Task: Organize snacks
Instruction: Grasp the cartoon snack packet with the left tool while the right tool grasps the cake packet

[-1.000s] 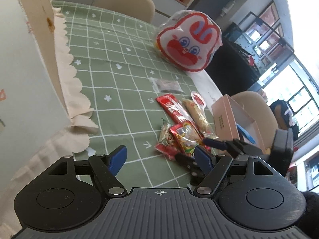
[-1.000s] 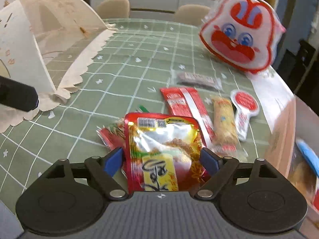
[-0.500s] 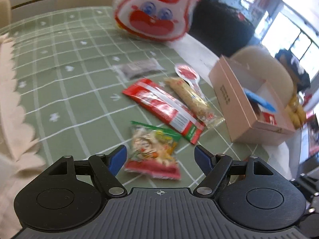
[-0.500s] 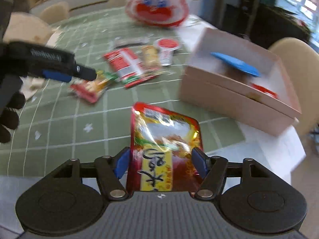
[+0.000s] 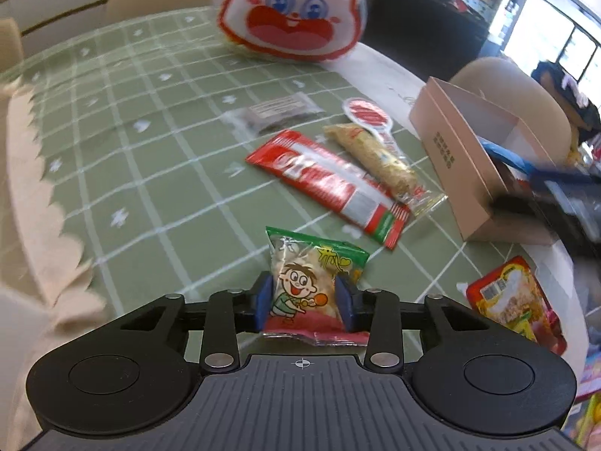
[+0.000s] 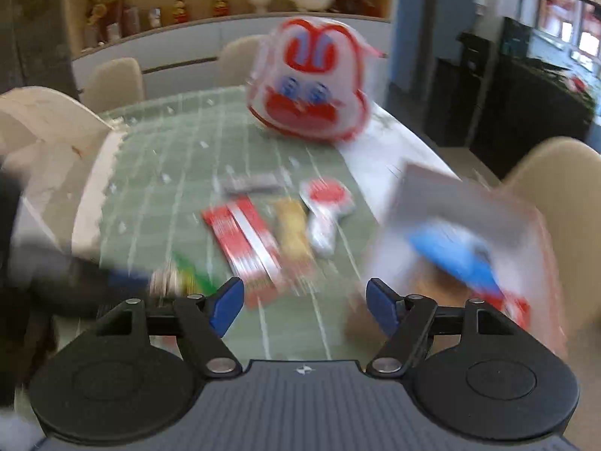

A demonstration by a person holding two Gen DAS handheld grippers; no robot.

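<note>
Snacks lie scattered on a green checked tablecloth point(image 5: 157, 173). Left gripper point(image 5: 305, 300) has its jaws closing on a small cartoon-print snack packet point(image 5: 308, 285); the blue pads press against both sides of the packet, whose lower edge lies on the cloth. Right gripper point(image 6: 303, 302) has jaws apart and opening, with nothing between them; this view is motion-blurred. Beyond the held packet lie a long red wrapper point(image 5: 326, 184), a tan bar in clear wrap point(image 5: 379, 161) touching its far side, a round red-and-white packet point(image 5: 370, 114), and a dark packet with a white label point(image 5: 278, 112). A pink cardboard box point(image 5: 450, 158) stands open at the table's right edge, holding something blue; its other contents are unclear. A red-and-gold foil pouch point(image 5: 514, 300) lies near the box, at the table edge. A large rabbit-face bag point(image 5: 293, 15) stands at the far side.
</note>
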